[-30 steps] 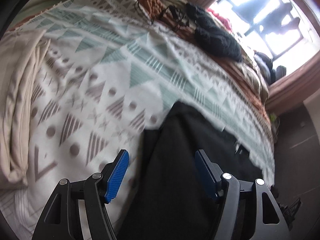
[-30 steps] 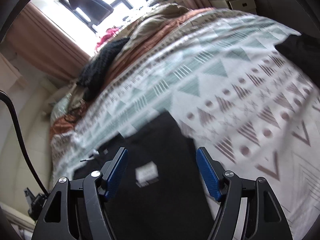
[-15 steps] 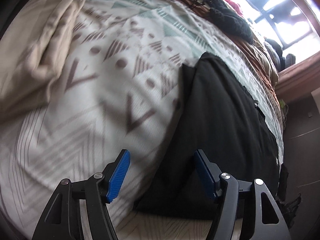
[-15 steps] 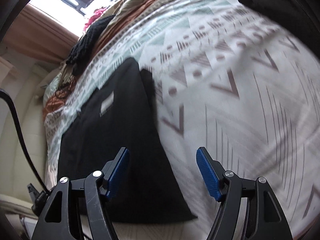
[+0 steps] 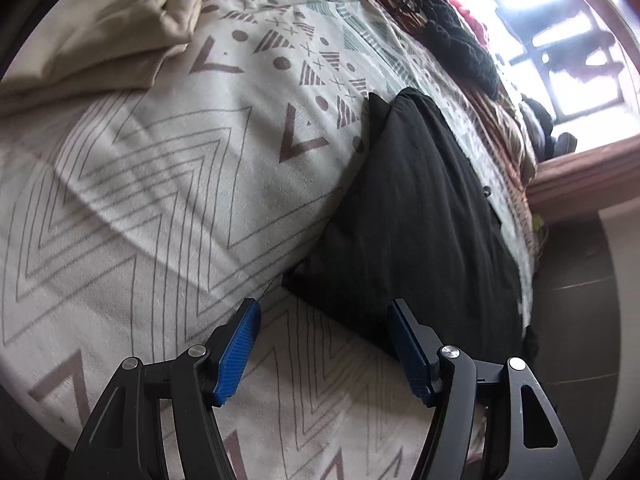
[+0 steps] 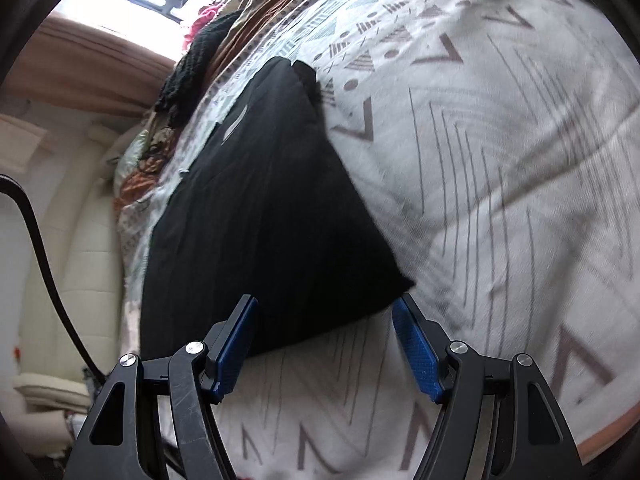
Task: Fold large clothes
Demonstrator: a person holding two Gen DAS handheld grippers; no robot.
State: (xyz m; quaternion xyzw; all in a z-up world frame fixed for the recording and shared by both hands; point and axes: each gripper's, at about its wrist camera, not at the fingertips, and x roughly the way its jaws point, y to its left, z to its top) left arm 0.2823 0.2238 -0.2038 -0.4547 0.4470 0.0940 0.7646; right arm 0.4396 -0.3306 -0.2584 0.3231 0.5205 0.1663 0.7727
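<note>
A large black garment (image 5: 416,216) lies folded flat on the patterned bedspread (image 5: 160,200). My left gripper (image 5: 324,344) is open and empty, just short of the garment's near hem, near its left corner. The garment also shows in the right wrist view (image 6: 256,200). My right gripper (image 6: 326,340) is open and empty, its blue pads (image 6: 236,344) either side of the hem near the right corner. Neither gripper holds cloth.
A beige folded cloth (image 5: 92,28) lies at the far left of the bed. A dark knitted garment (image 5: 460,44) lies near the window (image 5: 560,20). A black cable (image 6: 36,248) hangs at the left, by a cream padded headboard (image 6: 80,280).
Both grippers have pulled back along the black garment from above its middle to its near hem. The garment has stayed flat on the bed.
</note>
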